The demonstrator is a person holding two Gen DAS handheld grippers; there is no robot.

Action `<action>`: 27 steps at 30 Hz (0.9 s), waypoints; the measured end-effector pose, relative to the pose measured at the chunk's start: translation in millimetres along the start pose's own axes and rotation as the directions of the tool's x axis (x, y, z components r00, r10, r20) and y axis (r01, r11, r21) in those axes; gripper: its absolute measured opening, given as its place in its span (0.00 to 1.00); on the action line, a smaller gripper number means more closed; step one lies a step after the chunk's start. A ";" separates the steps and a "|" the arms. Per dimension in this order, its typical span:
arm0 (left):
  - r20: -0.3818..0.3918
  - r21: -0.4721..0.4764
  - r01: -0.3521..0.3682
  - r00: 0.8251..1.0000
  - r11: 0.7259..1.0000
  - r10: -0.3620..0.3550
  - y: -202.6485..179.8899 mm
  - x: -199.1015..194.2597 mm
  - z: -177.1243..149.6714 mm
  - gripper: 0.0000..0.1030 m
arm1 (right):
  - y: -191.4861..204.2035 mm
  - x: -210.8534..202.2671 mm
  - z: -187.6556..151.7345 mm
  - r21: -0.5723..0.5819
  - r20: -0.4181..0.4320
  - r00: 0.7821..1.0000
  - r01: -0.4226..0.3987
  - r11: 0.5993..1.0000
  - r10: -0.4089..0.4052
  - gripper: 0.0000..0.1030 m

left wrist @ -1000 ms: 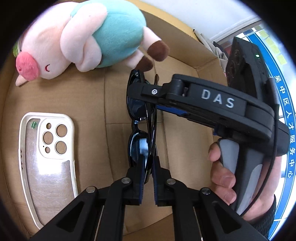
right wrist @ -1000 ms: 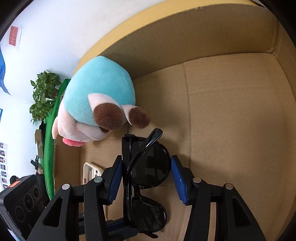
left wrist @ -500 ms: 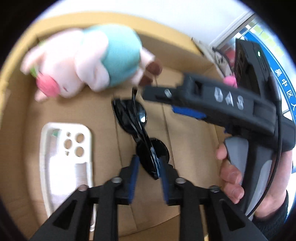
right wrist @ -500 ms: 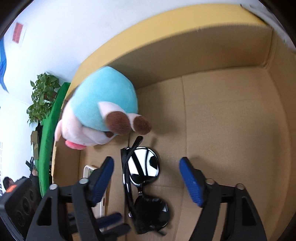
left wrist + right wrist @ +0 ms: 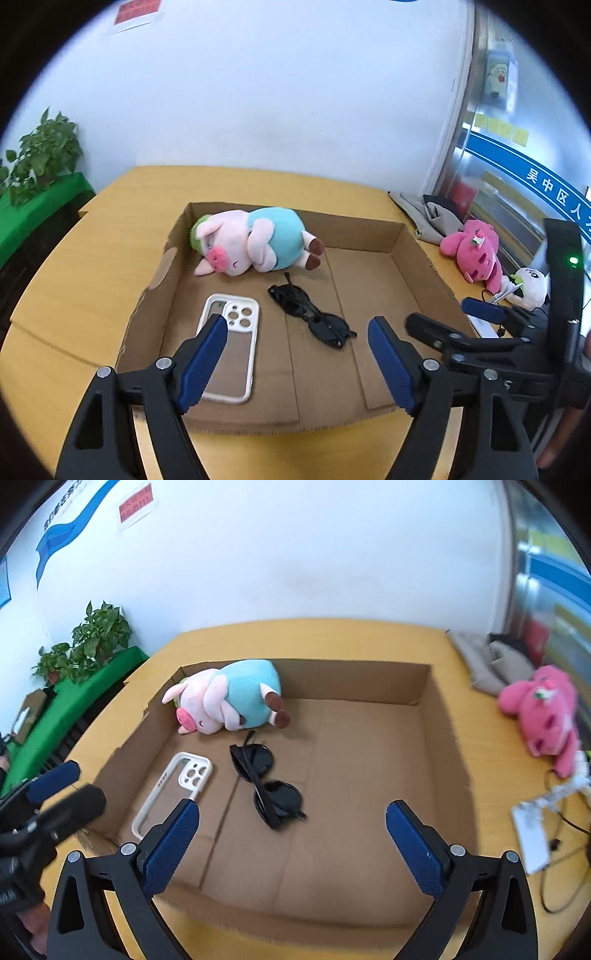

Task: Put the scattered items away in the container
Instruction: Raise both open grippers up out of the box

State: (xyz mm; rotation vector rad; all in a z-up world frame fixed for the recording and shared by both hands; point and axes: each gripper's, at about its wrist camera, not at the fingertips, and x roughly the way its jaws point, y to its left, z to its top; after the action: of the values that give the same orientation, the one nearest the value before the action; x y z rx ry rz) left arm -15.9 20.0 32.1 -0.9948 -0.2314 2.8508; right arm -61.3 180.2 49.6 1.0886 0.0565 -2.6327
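Both pairs of jaws stand spread wide with nothing between them: the left gripper and the right gripper hang above the near edge of the cardboard box, clear of its contents.

Black sunglasses lie folded on the box floor, near its middle. In the left view their long axis runs diagonally, one lens toward the far left and the other toward the near right; one temple tip pokes out toward the plush pig. The pig lies on its side against the far wall, snout to the left and brown hooves to the right, close to the sunglasses without clearly touching them. A white phone case lies flat to the left of the sunglasses, camera holes at its far end, long axis roughly front to back.

Blue signage with white Chinese characters, "吴中区人", shows at the right edge of the left view only. A red notice on the wall appears in both views, its text too small to read.

Only the right view shows the whole pink plush on the yellow table, with papers and a black cable beside it. Only the left view shows a small white plush near it.
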 end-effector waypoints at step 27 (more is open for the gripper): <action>-0.006 0.100 0.011 1.000 0.995 -0.010 -33.4 -49.0 -82.3 0.76 | -0.2 -81.6 -90.1 -0.031 0.081 0.996 0.035 0.999 -0.033 1.00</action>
State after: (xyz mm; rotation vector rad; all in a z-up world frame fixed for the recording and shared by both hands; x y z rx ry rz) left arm 75.6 53.8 4.3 -0.9796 -0.0919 2.8186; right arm 55.3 214.0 42.1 0.9792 0.1008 -2.6931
